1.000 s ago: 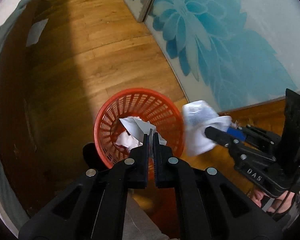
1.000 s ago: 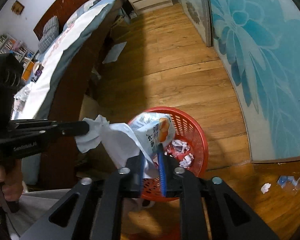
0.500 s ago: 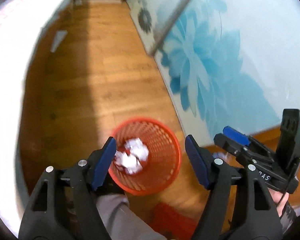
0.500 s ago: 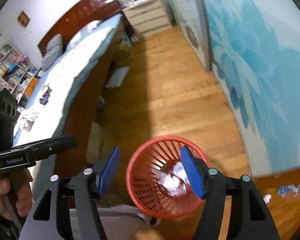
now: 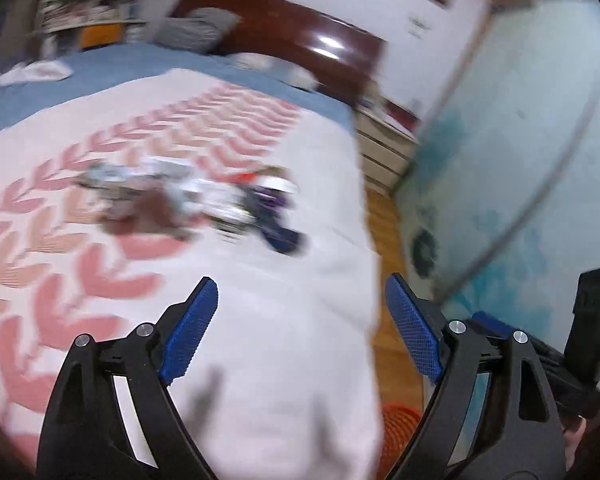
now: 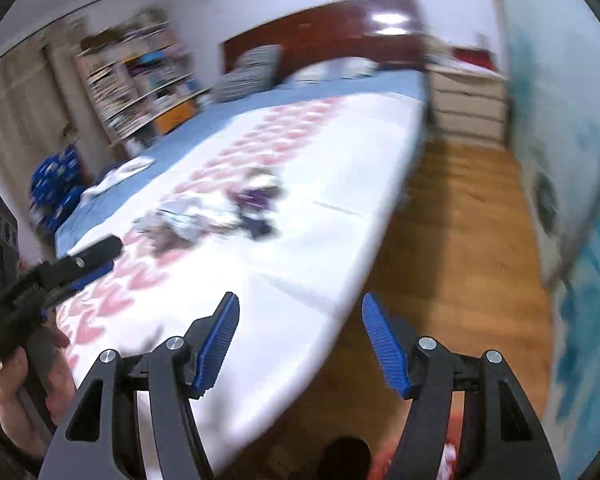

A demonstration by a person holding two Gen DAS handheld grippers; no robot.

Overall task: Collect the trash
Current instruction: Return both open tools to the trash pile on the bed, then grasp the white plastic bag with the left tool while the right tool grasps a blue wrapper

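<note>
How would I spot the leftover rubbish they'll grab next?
Find the big bed with the white cover and pink leaf pattern. Near its middle lies a blurred cluster of litter; its dark purple-blue piece on the right end stands out from the pale scraps.

Bed (image 6: 284, 248) with dark headboard (image 6: 324, 36), bookshelf (image 6: 140, 84), wooden floor (image 6: 460, 240), blue-flowered wall (image 5: 520, 152)

left wrist cam: above the bed (image 5: 260, 320) near its foot-side edge, looks forward toward the headboard (image 5: 300, 36)
right wrist cam: same heading, over the bed edge, floor (image 6: 460, 240) to its right
shared: blurred litter pile (image 5: 204, 200) ahead on the bedspread, headboard, dresser (image 6: 468, 100), blue floral wall (image 5: 520, 160)
</note>
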